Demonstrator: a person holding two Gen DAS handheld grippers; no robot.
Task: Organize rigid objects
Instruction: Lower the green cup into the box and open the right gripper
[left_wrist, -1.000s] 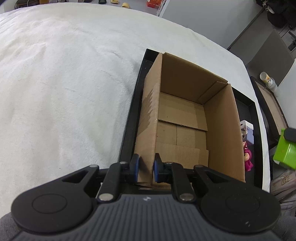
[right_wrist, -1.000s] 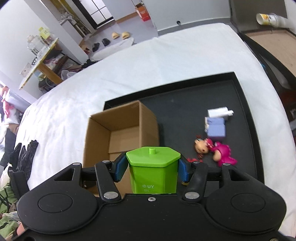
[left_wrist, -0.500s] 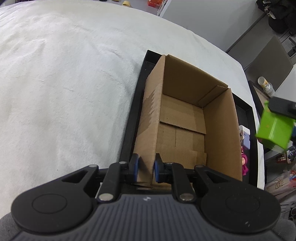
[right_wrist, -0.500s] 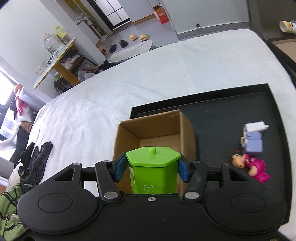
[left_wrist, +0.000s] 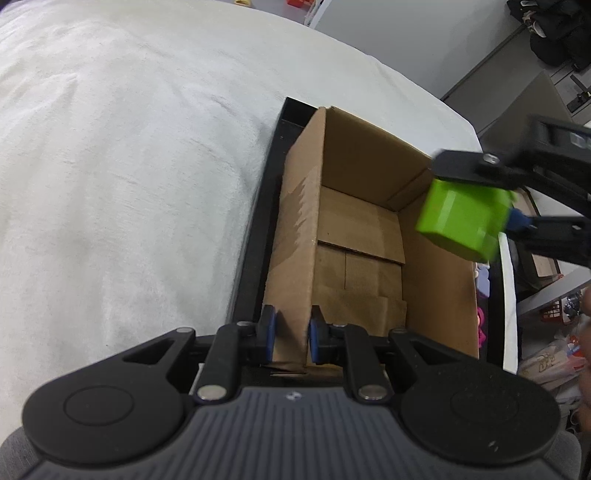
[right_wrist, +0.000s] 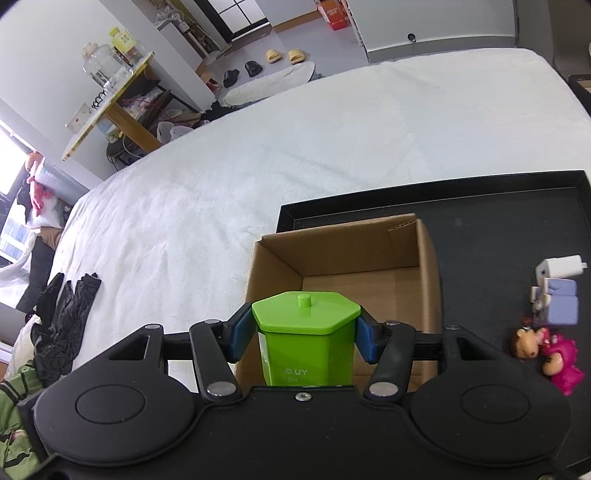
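An open cardboard box stands in a black tray on a white bedcover; it also shows in the right wrist view. My left gripper is shut on the box's near left wall. My right gripper is shut on a green hexagonal container and holds it above the box's right rim, as the left wrist view shows. The box's inside looks bare.
On the tray right of the box lie a white plug, a lilac block and a pink doll figure. Black gloves lie at the bed's left edge. Furniture stands beyond the bed.
My right gripper has carried the green container left, from beside the tray to over the box's right rim. My left gripper has kept its hold on the box wall.
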